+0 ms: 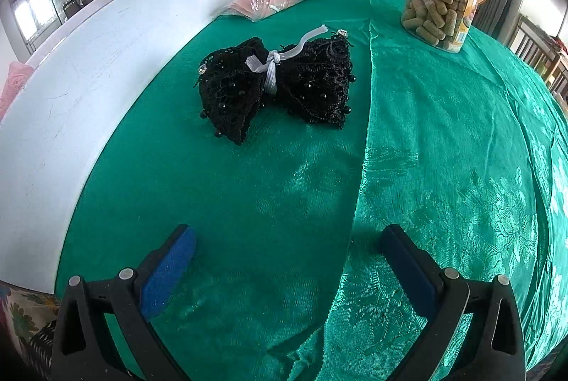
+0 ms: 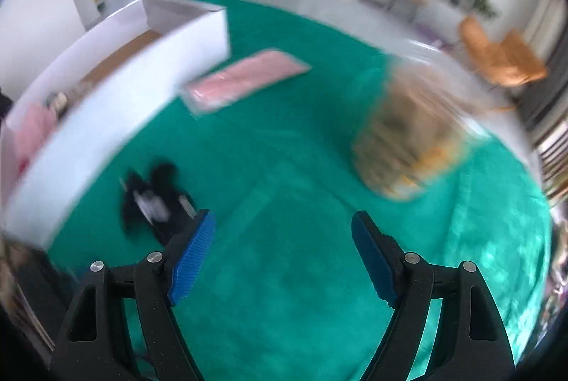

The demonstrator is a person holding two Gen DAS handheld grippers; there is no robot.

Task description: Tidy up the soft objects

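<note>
A black lace bundle tied with a white band lies on the green tablecloth, ahead of my left gripper, which is open and empty low over the cloth. A pink bagged cloth lies further back. In the blurred right wrist view my right gripper is open and empty, high above the table; the black bundle is to its left and the pink bag is beyond it. A white box holds a pink item at its near end.
The white box's wall runs along the left of the table. A clear jar of tan pellets stands at the back right; it also shows, blurred, in the right wrist view. The table edge curves off to the right.
</note>
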